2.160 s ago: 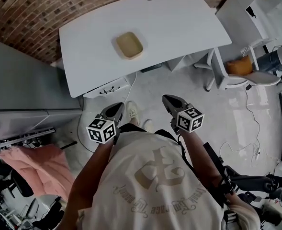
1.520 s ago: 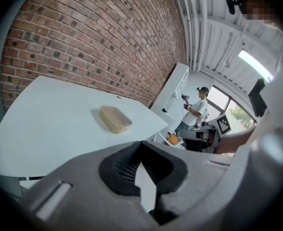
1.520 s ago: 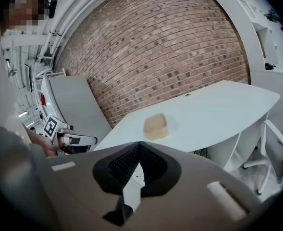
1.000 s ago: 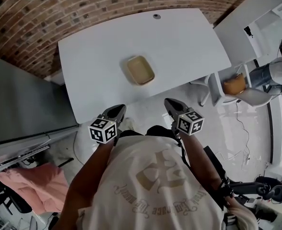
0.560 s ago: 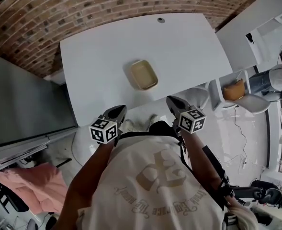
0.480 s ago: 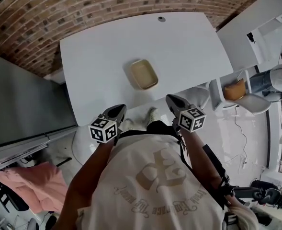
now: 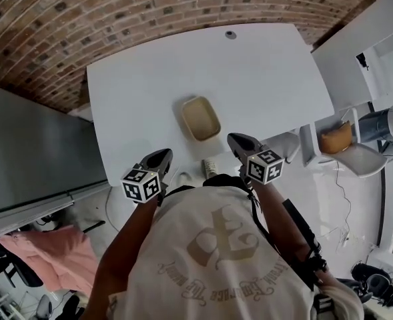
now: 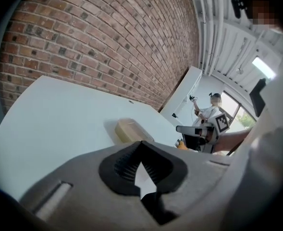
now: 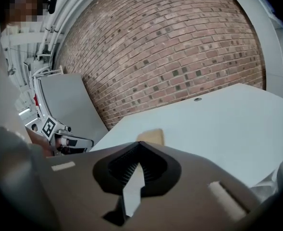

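My head camera looked steeply down from well above, past the left gripper (image 7: pixel 159 157) and the right gripper (image 7: pixel 240 141), onto the white table (image 7: pixel 263 79), with the brick wall (image 7: pixel 116 12) along the top edge. Each gripper camera sat low behind its own jaws and faced along them, across the table's near edge towards that wall. All three views shared the table, the tan tray (image 7: pixel 201 119) and the wall, and each gripper view also caught the other gripper at one side.
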{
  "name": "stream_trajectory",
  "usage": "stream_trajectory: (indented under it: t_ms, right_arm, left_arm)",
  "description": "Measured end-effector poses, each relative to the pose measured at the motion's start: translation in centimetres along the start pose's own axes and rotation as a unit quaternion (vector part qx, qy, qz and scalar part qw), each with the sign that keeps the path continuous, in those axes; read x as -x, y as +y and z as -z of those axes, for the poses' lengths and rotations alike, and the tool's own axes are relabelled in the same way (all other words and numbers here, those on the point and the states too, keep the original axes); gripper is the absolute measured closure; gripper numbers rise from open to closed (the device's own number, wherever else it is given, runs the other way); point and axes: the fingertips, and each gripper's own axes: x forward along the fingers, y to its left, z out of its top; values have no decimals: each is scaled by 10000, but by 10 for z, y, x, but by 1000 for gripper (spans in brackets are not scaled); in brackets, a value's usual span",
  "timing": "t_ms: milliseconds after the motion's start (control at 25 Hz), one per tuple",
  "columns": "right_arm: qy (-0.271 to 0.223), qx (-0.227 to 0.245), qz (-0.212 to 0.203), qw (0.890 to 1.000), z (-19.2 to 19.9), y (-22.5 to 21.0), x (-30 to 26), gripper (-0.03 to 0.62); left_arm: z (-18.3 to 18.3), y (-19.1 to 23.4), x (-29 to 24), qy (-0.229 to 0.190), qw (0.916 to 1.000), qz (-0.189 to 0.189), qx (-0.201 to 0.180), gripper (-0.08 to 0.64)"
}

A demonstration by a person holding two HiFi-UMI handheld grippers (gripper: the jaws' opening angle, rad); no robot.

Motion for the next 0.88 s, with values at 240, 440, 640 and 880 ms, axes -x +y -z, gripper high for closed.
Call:
stream_trajectory:
  t_ms: [240, 440, 640, 880]
  right_arm:
    - [156, 115, -376, 9991, -19, -25, -15, 584]
    - [311, 115, -644, 9974, -29, -46, -31, 584]
    - [464, 98, -996, 9939, -34, -58, -52, 584]
    - [613, 97, -1408, 9881, -39, -69, -79, 584]
  left_arm:
    - [-18, -3, -28, -102, 9995, -212, 191, 557]
    - [-24, -2, -47, -58, 9982, -422, 421, 557]
    - [-25, 2, -65, 16, 9951, -636, 762, 557]
    - [-22, 6, -85, 122, 9902, -940, 1028, 557]
